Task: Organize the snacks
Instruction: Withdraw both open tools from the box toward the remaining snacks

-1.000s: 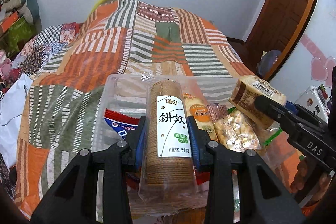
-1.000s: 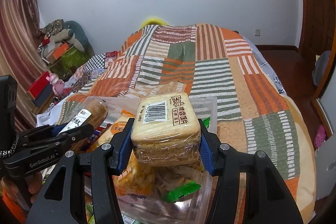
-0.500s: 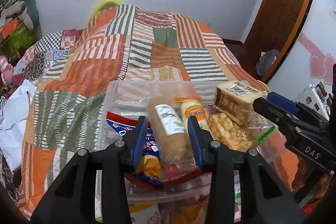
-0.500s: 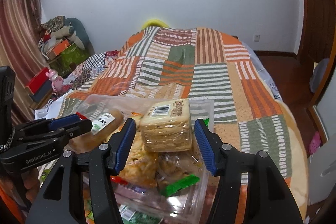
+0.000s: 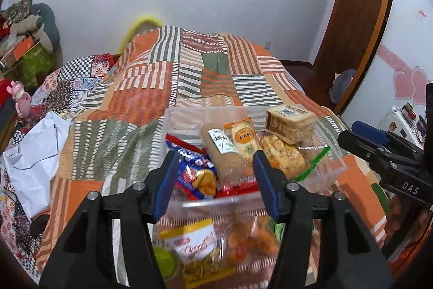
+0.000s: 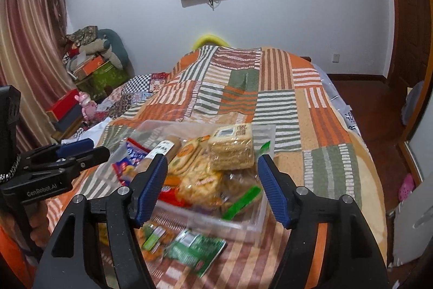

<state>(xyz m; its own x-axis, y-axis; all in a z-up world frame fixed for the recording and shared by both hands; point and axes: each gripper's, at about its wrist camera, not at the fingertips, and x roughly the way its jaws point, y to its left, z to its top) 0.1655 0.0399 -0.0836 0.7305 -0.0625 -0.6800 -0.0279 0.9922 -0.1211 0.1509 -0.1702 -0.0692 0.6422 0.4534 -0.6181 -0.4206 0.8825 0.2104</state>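
We see a patchwork bedspread (image 5: 151, 88) carrying a clear plastic bin (image 5: 328, 172) heaped with snacks. Inside, a round biscuit roll (image 5: 222, 151) with a white label lies at the middle; a tan block of crackers (image 5: 289, 122) sits at two o'clock. Our left gripper (image 5: 215, 183) and right gripper (image 6: 212, 187) both hover with fingers apart, empty.

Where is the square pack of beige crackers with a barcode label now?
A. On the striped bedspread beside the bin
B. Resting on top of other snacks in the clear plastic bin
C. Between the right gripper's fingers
B: the square pack of beige crackers lies on snacks inside the clear plastic bin, and the right gripper is open and empty.
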